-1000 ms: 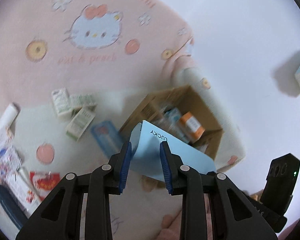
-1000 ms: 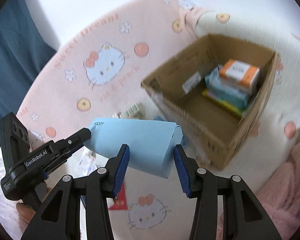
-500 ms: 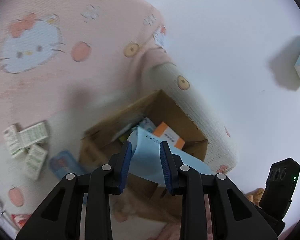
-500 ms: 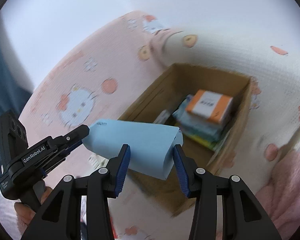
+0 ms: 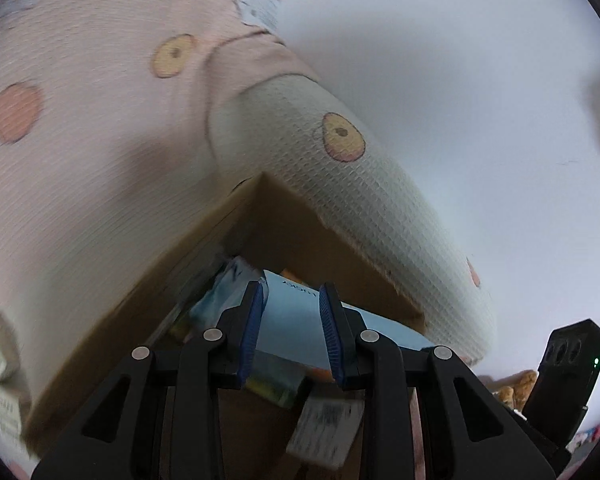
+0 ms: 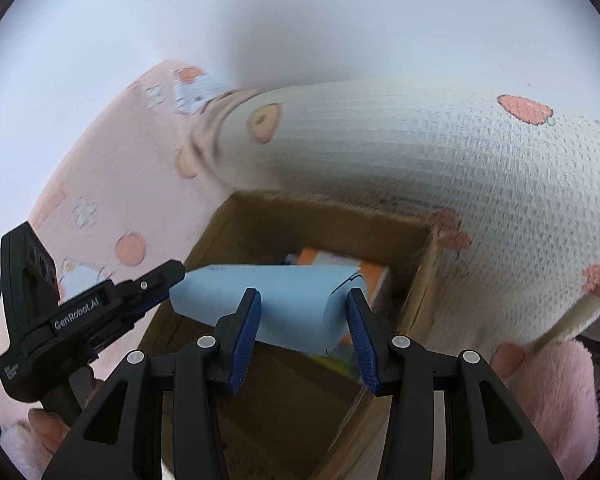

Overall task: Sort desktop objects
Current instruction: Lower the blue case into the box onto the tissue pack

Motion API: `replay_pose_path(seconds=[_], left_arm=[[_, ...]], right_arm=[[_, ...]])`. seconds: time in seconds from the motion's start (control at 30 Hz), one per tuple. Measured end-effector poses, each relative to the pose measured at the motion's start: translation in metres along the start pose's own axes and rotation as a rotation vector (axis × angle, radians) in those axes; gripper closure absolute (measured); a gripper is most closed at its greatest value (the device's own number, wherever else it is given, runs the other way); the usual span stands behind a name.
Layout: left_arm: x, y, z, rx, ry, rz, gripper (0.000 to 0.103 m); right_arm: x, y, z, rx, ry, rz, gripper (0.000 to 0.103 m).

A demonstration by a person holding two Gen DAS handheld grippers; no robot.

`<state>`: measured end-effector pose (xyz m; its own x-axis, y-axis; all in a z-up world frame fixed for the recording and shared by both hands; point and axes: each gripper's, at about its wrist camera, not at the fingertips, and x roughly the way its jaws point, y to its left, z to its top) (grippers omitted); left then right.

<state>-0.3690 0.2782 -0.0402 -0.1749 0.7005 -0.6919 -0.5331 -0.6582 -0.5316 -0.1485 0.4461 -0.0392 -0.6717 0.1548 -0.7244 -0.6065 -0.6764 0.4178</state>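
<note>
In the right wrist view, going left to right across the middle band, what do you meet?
Left gripper → light blue folded item → orange box inside the cardboard box → cardboard box's right wall → white waffle blanket.

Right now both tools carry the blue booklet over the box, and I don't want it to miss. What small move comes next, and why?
Probably lower it a little, then release. The light blue booklet hangs above the open cardboard box, gripped by the left tool and right tool, clear of the orange packet inside.
</note>
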Motion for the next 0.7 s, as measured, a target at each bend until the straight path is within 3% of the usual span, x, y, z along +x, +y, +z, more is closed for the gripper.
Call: replay_pose_path(seconds=[0.2, 0.4, 0.53, 0.7], left_arm=[[0.049, 0.001, 0.016, -0.004, 0.05, -0.034, 0.071], [0.08, 0.014, 0.007, -0.022, 0.126, -0.009, 0.071], [0.077, 0.024, 0.001, -0.047, 0.117, -0.027, 0.071], [0.073, 0.024, -0.009, -0.018, 0.138, 0.048, 0.071]], right_arm=[[0.022, -0.015, 0.021, 0.051, 0.001, -0.086, 0.062], [0.043, -0.016, 0.029, 0.013, 0.056, -0.16, 0.062], [0.048, -0.01, 0.024, -0.023, 0.088, -0.177, 0.062], [0.056, -0.002, 0.018, -0.068, 0.186, -0.168, 0.062]])
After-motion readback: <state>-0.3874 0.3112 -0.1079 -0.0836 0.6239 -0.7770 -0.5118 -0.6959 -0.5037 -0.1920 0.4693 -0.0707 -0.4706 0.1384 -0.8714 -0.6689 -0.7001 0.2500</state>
